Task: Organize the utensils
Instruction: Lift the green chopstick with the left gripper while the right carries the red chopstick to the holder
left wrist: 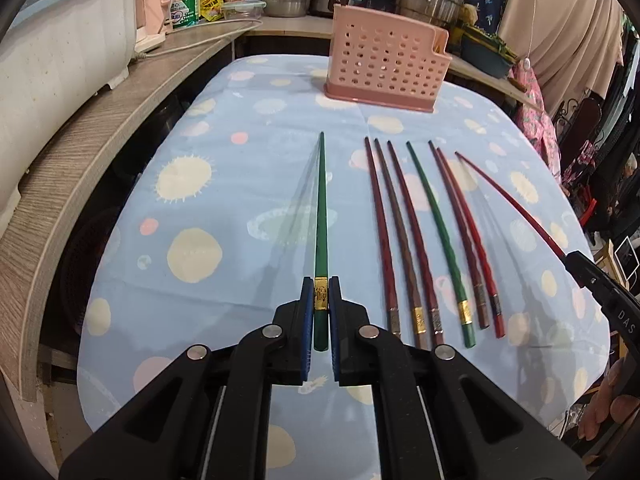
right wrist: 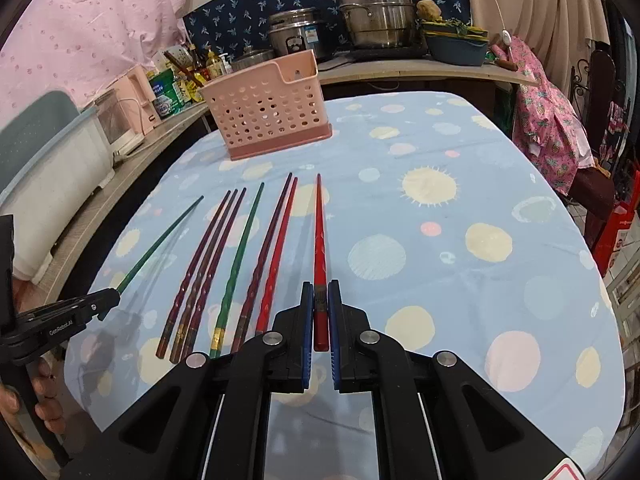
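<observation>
Six chopsticks (left wrist: 424, 236) lie side by side on the tablecloth (left wrist: 224, 152), the utensil holder (left wrist: 384, 60) standing behind them at the far edge

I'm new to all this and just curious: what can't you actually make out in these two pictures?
- Inside of the pink perforated plastic holder: both views; its own walls hide it.
- Labels on the counter bottles: left view; too small.
- Gold band markings on the green chopstick in the left tool: blurred.
- The person's hands: cut off by the frame edges.
</observation>
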{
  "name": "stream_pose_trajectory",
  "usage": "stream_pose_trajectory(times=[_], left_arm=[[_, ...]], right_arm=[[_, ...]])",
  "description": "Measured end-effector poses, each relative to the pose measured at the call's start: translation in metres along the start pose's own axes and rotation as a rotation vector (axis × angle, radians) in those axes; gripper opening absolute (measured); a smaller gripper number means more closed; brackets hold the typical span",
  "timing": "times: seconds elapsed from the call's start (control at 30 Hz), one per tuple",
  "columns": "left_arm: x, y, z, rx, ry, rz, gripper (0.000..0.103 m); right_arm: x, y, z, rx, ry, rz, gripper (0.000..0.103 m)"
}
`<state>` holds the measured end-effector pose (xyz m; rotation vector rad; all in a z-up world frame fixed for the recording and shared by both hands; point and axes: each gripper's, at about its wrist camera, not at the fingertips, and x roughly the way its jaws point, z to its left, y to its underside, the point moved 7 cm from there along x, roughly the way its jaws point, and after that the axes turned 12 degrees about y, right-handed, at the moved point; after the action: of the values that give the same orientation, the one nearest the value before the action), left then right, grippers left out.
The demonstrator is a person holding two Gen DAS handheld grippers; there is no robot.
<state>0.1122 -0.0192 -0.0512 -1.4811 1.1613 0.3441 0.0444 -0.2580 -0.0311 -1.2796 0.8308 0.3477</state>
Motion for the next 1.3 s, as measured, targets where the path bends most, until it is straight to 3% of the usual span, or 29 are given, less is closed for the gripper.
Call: stream_pose_trajectory(times=[0.47,0.93,1.3], left_arm=[[-0.029,-0.038,-0.006,0.013,0.005,-0.082,0.007],[-0.054,-0.113,-0.014,0.017,0.017,-0.189,0.007],[-0.062,-0.166,-0.006,0.010,-0.006,-0.251,0.007]], right_arm=[[-0.028,-0.052,-0.008,0.033,-0.011,-0.108,0.007],[-0.044,-0.127,-0.014,0.059,-0.004,-0.228,0.007],[-0.042,-0.167,-0.009,0.060,-0.013,-0.267,0.007]])
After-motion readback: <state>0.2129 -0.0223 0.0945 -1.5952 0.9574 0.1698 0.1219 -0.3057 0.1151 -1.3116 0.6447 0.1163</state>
